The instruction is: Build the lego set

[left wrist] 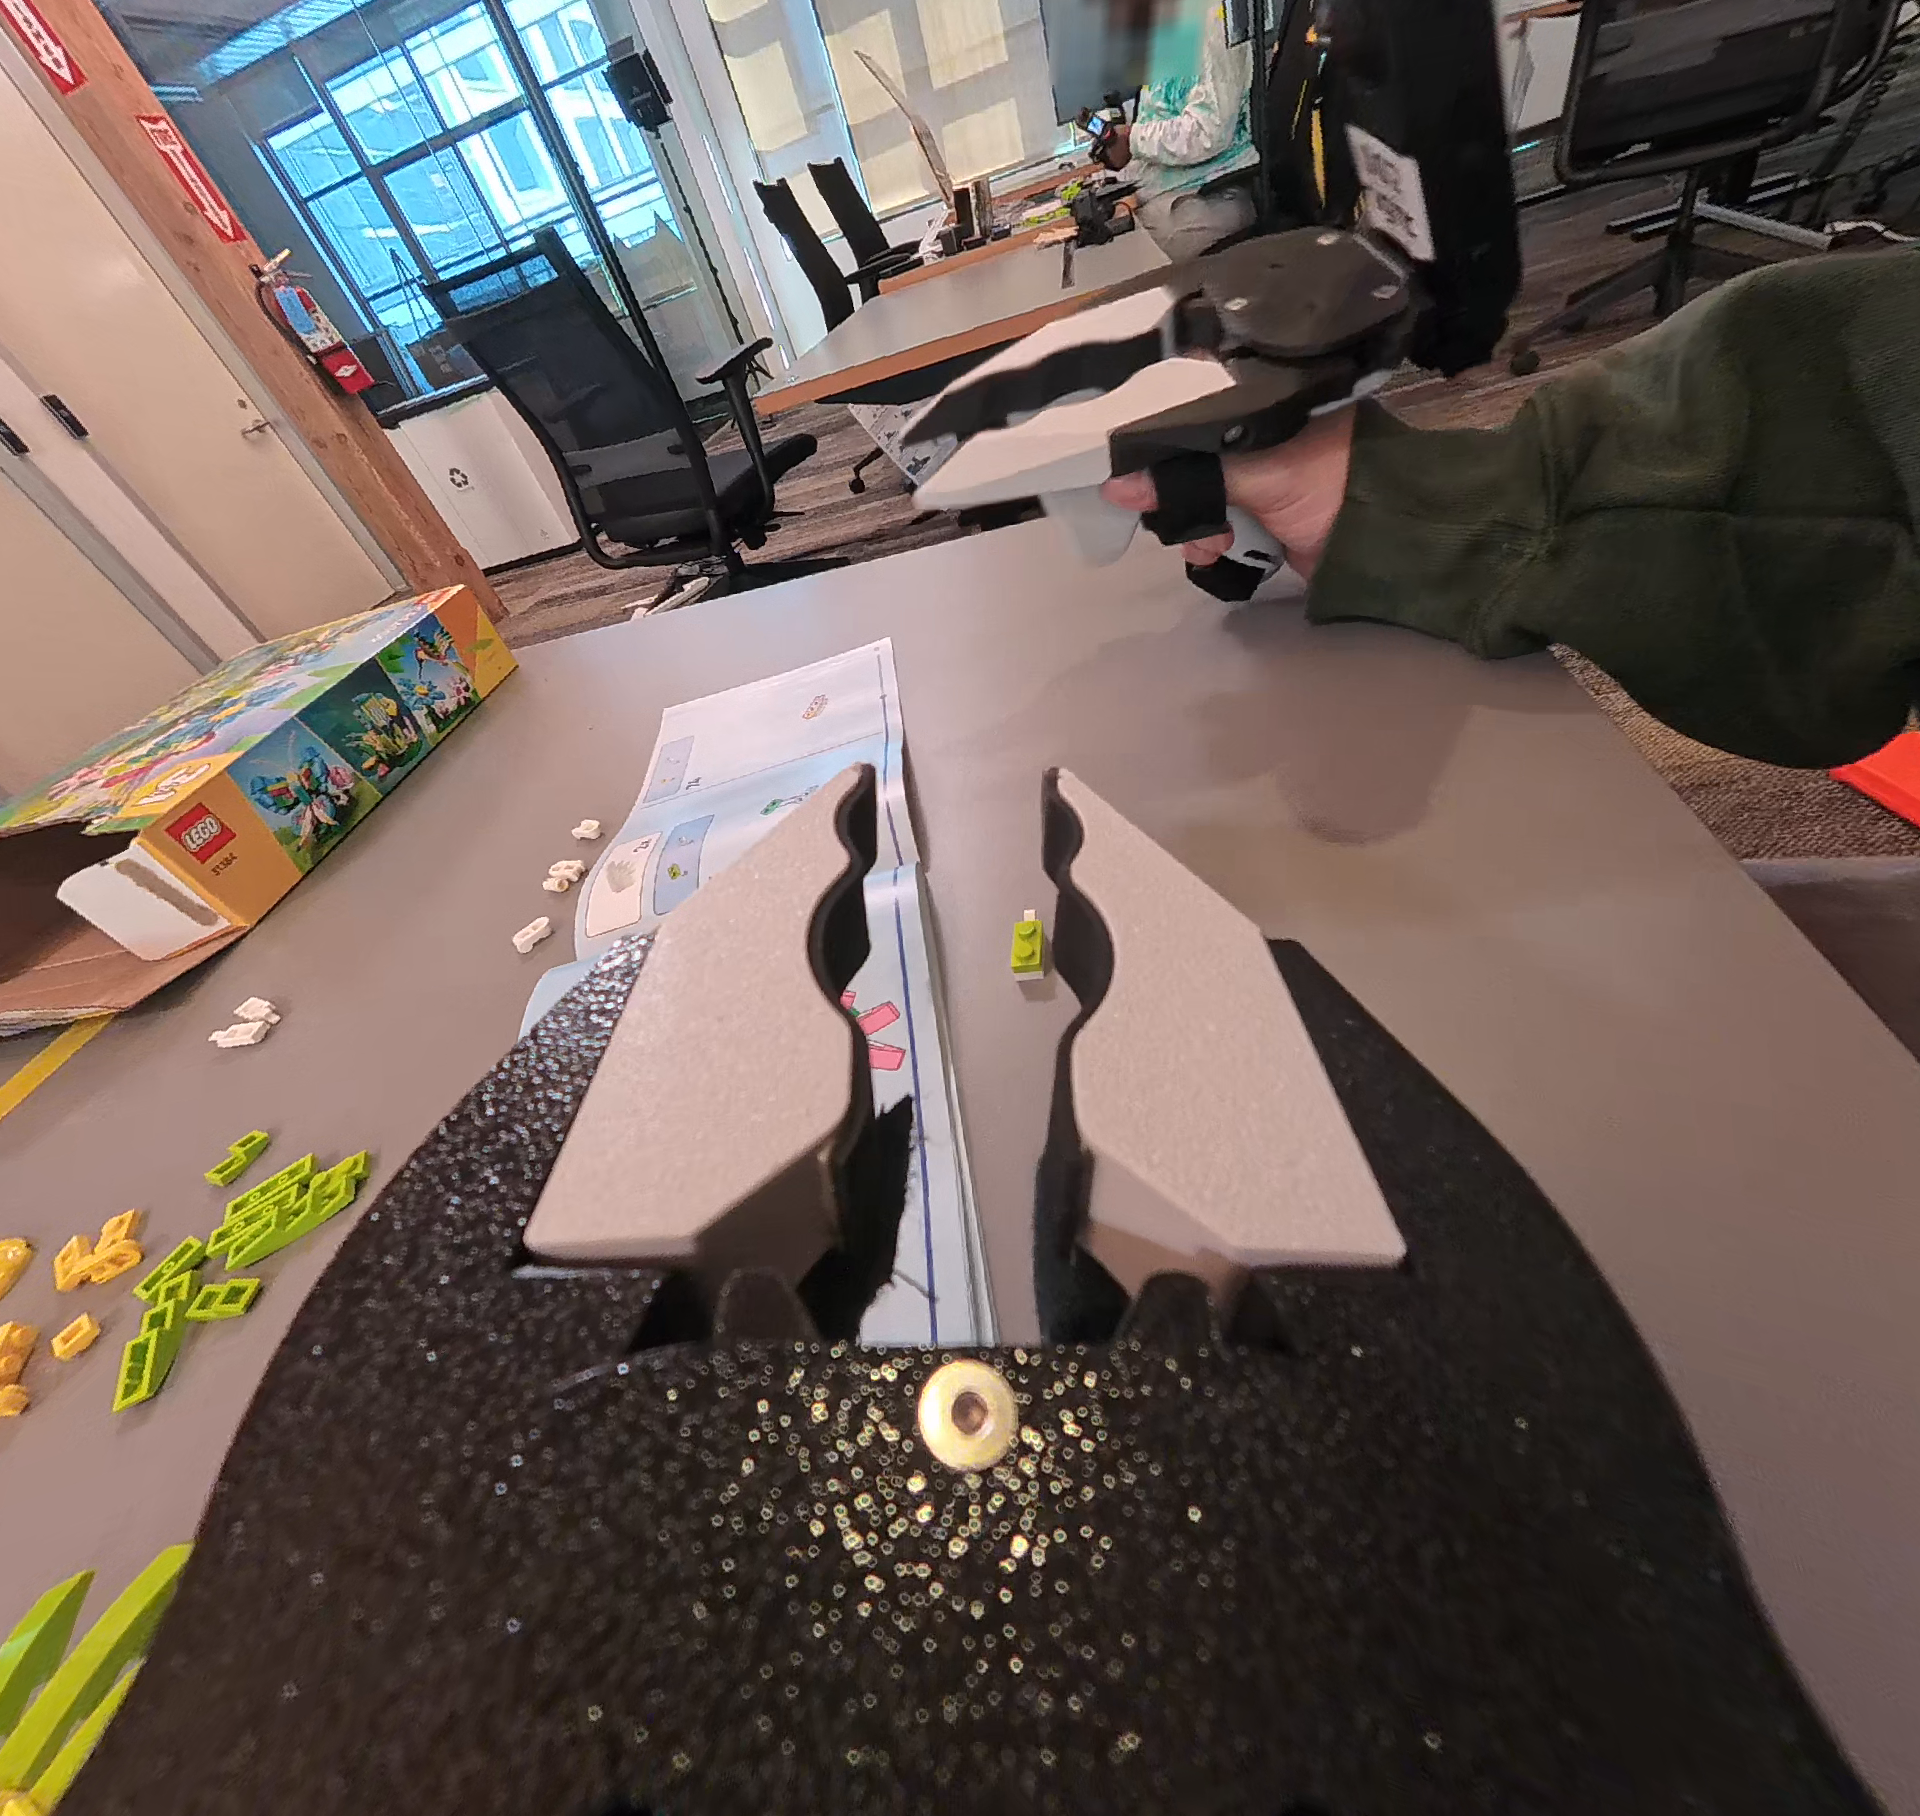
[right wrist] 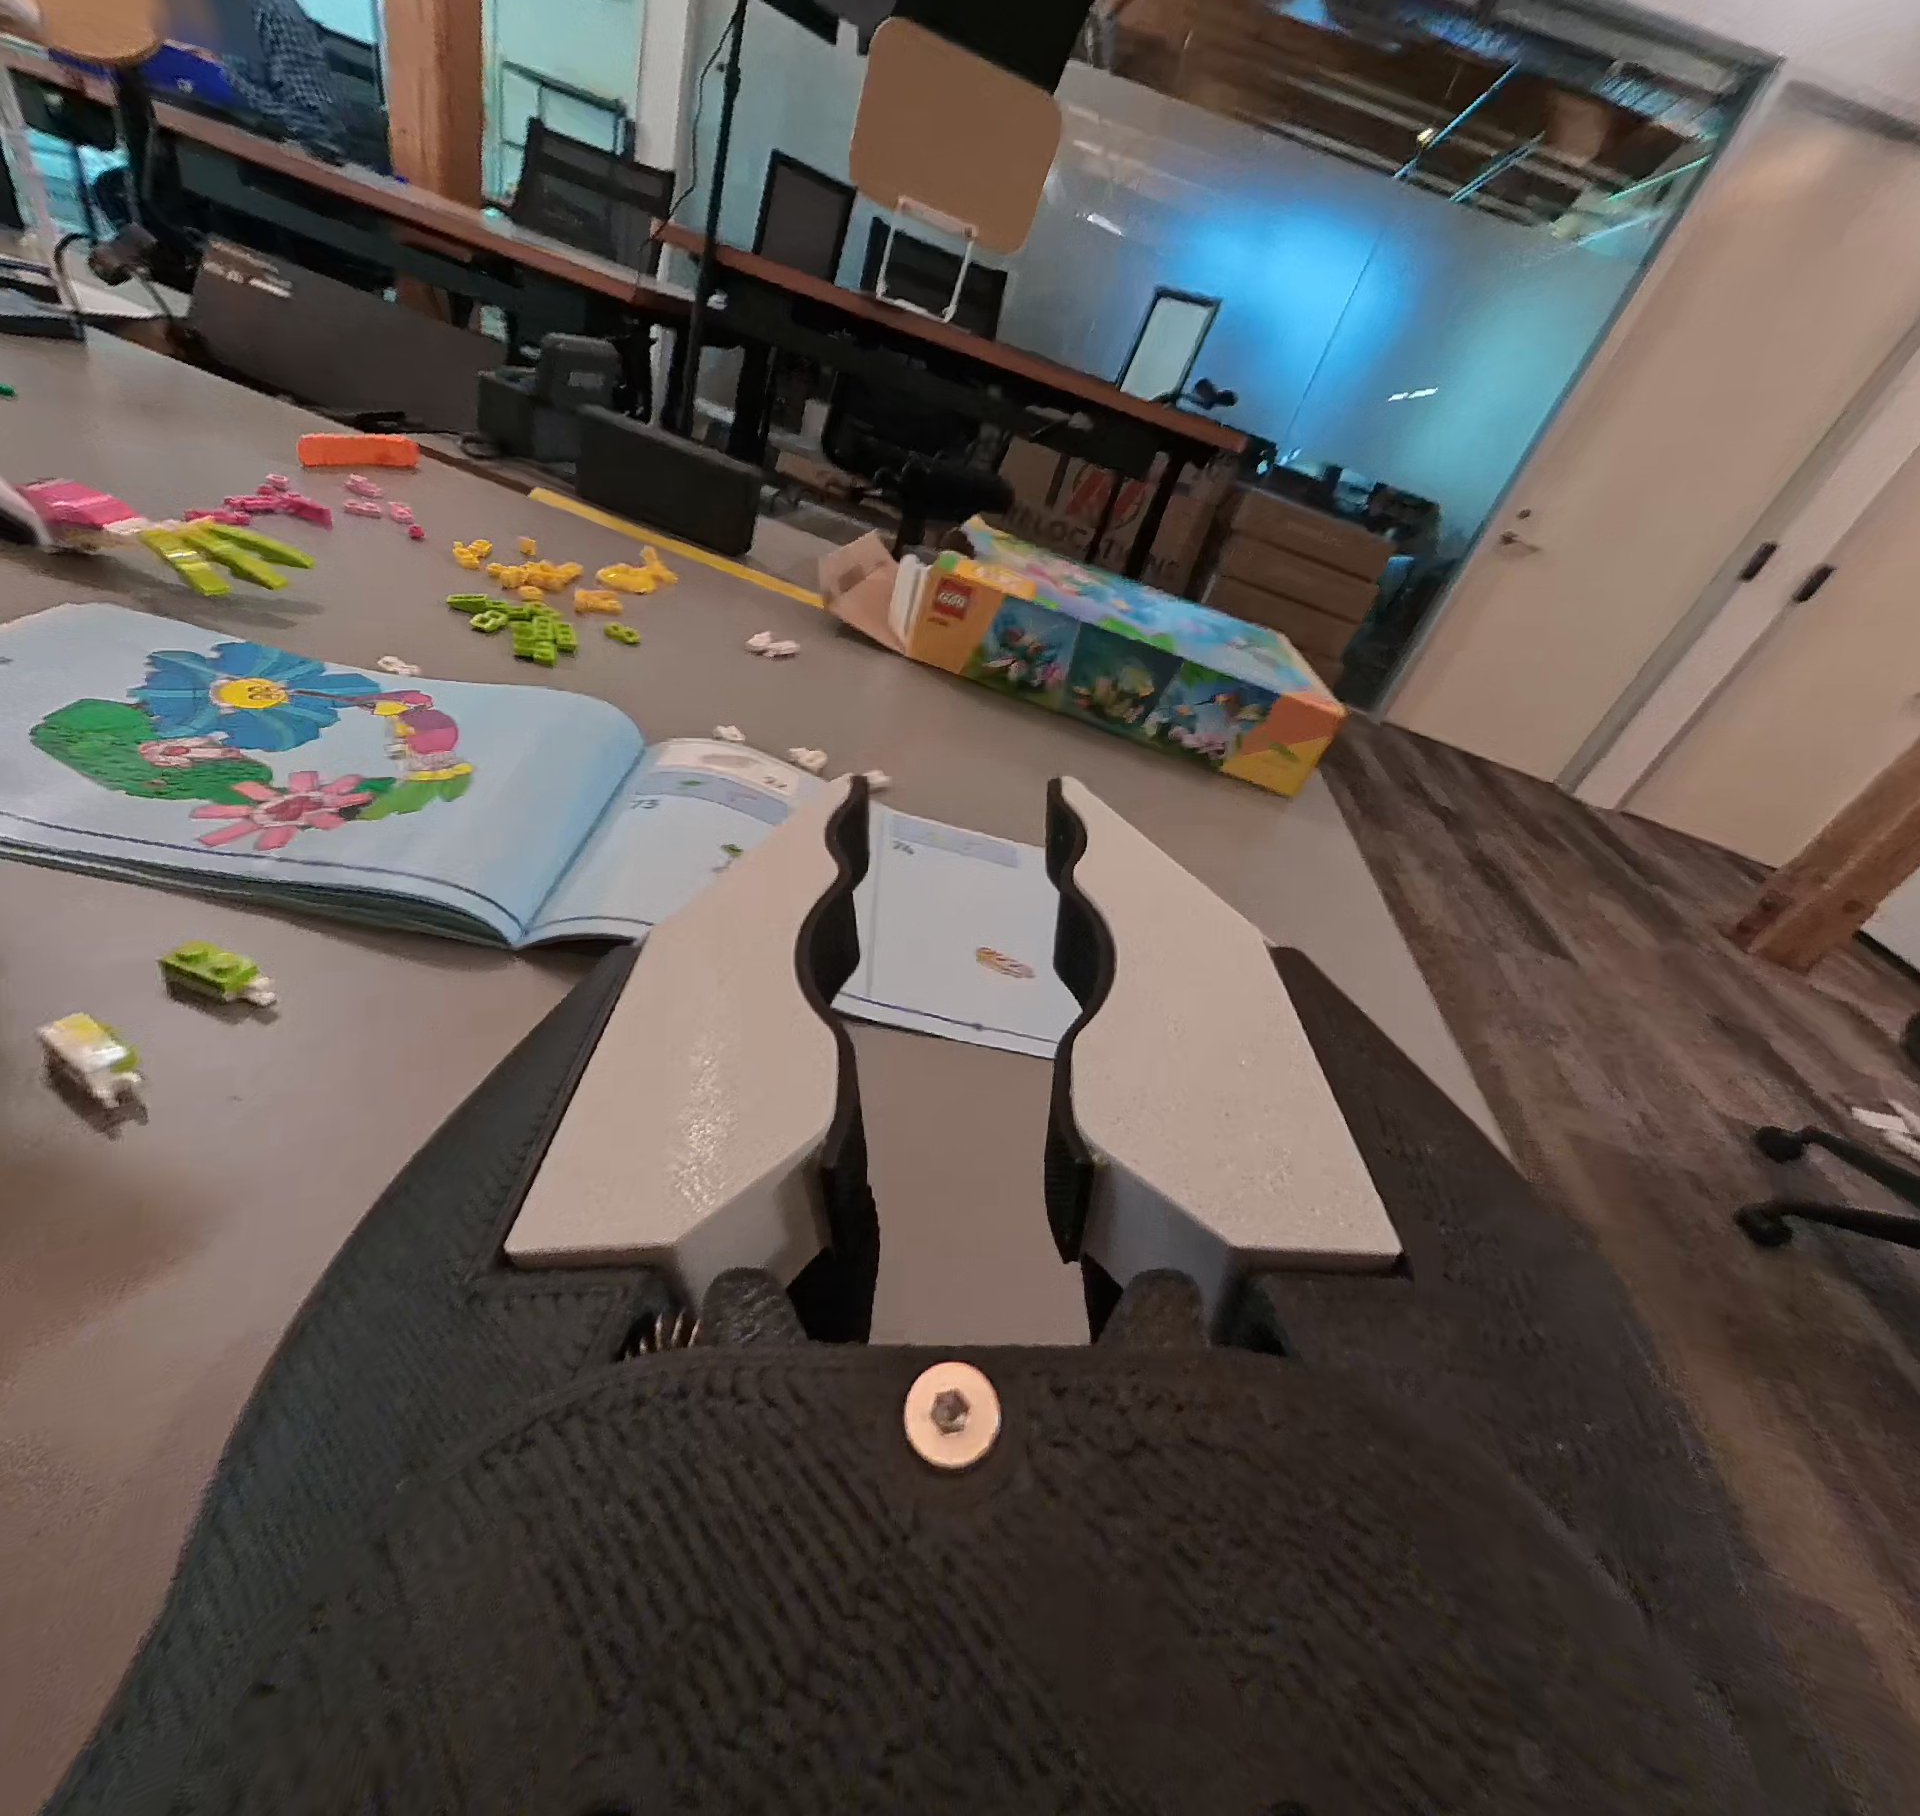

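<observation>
Left gripper fingers apart, empty; small lime brick sits on table just inside right finger; right gripper fingers apart too, empty, over manual; best to centre on brick, lower, close gently so it won't skid.

An open-plan office: long desks, mesh task chairs, glass-walled meeting rooms, a wall-mounted fire extinguisher beside tall windows.
</observation>
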The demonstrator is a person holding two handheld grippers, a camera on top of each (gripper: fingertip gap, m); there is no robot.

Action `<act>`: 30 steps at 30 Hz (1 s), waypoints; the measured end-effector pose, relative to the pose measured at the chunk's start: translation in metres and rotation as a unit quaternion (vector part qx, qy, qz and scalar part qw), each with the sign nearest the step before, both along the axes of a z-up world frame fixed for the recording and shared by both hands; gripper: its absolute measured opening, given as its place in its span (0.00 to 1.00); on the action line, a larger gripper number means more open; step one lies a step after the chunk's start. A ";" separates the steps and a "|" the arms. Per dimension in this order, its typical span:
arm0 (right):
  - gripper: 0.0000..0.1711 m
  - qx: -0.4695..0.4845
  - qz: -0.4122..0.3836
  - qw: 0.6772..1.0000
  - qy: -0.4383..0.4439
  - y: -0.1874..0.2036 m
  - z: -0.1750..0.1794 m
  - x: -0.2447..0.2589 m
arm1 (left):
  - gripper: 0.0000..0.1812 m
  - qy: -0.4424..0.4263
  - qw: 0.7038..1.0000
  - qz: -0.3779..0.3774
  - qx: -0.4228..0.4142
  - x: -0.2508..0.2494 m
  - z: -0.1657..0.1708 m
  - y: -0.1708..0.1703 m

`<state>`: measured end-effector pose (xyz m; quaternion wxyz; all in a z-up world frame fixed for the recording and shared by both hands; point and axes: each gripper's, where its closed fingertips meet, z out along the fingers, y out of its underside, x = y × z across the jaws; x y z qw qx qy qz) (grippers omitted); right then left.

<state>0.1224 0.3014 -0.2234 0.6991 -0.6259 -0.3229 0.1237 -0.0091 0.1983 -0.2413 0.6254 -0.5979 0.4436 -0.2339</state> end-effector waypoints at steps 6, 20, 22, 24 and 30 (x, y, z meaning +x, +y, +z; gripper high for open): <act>0.13 -0.131 0.115 0.983 -0.053 0.016 -0.012 -0.065 | 0.16 -0.003 1.000 -0.002 -0.001 0.000 0.001 -0.001; 0.08 -0.355 0.065 0.916 -0.173 0.128 -0.083 -0.098 | 0.16 -0.006 1.000 -0.003 -0.004 0.000 0.000 0.000; 0.08 -0.366 0.067 0.917 -0.142 0.131 -0.082 -0.098 | 0.16 -0.008 1.000 -0.003 -0.007 0.000 0.000 0.001; 0.09 -0.376 0.076 0.917 -0.111 0.130 -0.081 -0.101 | 0.16 -0.011 1.000 -0.004 -0.009 0.000 0.000 0.001; 0.09 -0.360 0.173 0.902 -0.163 0.105 -0.081 -0.134 | 0.16 -0.017 1.000 -0.006 -0.012 0.000 0.001 0.001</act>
